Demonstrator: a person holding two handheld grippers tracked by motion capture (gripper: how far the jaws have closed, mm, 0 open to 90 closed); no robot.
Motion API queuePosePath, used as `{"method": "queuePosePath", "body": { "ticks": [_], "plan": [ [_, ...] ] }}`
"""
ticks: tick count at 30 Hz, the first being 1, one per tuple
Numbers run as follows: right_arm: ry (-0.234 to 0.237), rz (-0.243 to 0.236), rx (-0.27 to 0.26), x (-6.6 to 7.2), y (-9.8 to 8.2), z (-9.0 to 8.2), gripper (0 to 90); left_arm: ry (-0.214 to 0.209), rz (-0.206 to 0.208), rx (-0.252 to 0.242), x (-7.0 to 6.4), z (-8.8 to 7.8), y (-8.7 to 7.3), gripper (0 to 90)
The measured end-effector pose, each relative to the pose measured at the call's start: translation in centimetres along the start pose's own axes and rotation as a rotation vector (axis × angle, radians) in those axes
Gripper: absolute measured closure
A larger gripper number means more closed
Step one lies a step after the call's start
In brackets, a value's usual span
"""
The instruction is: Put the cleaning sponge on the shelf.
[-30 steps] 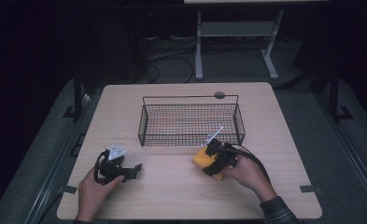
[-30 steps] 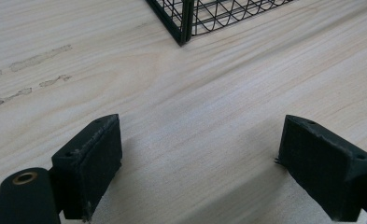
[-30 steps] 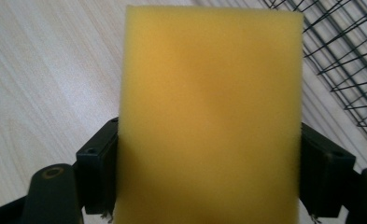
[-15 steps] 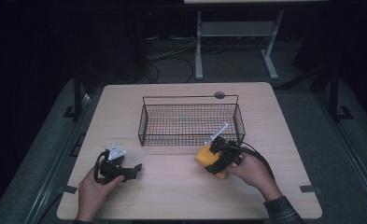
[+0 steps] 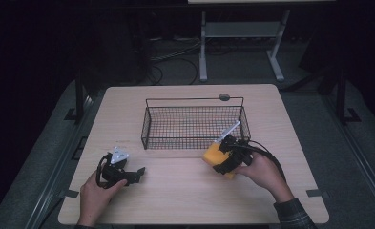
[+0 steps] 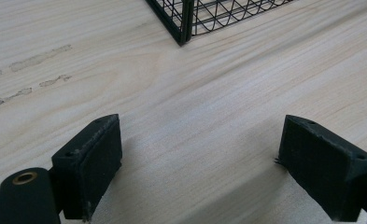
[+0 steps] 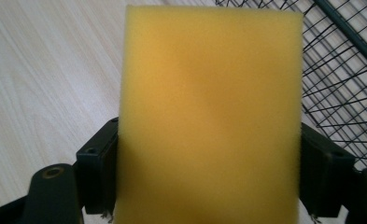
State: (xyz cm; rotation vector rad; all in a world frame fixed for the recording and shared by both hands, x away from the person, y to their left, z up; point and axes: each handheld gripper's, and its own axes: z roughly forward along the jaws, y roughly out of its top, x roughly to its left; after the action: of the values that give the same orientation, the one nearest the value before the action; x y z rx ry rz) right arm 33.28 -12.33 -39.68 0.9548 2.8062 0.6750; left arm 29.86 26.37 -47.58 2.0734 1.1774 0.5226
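High view: your right gripper (image 5: 222, 159) clamps a yellow sponge (image 5: 213, 155) just in front of the wire basket (image 5: 148, 128), whose visible mesh floor holds nothing. Your left gripper (image 5: 136, 172) rests on the table (image 5: 185, 200), jaws spread, well apart from the basket.

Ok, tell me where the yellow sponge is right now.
The yellow sponge is clamped between the right gripper's jaws, right of centre in the high view, just outside the wire basket's near right corner.
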Motion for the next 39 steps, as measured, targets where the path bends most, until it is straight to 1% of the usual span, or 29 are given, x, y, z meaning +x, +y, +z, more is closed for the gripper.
{"method": "queuePosePath", "body": {
  "ticks": [3,5,9,10,19,28,32,39],
  "plan": [
    [-0.001,0.004,-0.006,-0.1,0.0,-0.3,22.3,0.0,0.0,0.0,0.0,0.0,0.0,12.6],
    [0.005,0.018,-0.012,-0.2,0.0,-0.5,22.3,0.0,0.0,0.001,0.0,0.0,0.0,12.6],
    [-0.005,0.017,-0.02,-0.5,-0.1,-0.9,22.3,0.001,0.003,0.002,0.0,0.0,0.0,12.6],
    [0.0,0.023,-0.024,-0.6,0.0,-1.1,22.3,0.001,0.003,0.002,0.0,0.0,0.0,12.6],
    [-0.011,0.034,-0.036,-1.3,0.2,-2.2,22.3,0.0,0.004,0.003,0.0,0.0,0.0,12.6],
    [-0.025,0.044,-0.034,-2.1,0.6,-2.9,22.3,0.0,0.006,0.005,0.0,0.0,0.0,12.6],
    [-0.031,0.043,-0.035,-2.5,0.8,-3.2,22.3,0.0,0.0,0.0,0.0,0.0,0.0,12.6],
    [-0.038,0.044,-0.036,-3.1,1.2,-3.7,22.3,0.0,0.003,0.002,0.0,0.0,0.0,12.6]
  ]
}}
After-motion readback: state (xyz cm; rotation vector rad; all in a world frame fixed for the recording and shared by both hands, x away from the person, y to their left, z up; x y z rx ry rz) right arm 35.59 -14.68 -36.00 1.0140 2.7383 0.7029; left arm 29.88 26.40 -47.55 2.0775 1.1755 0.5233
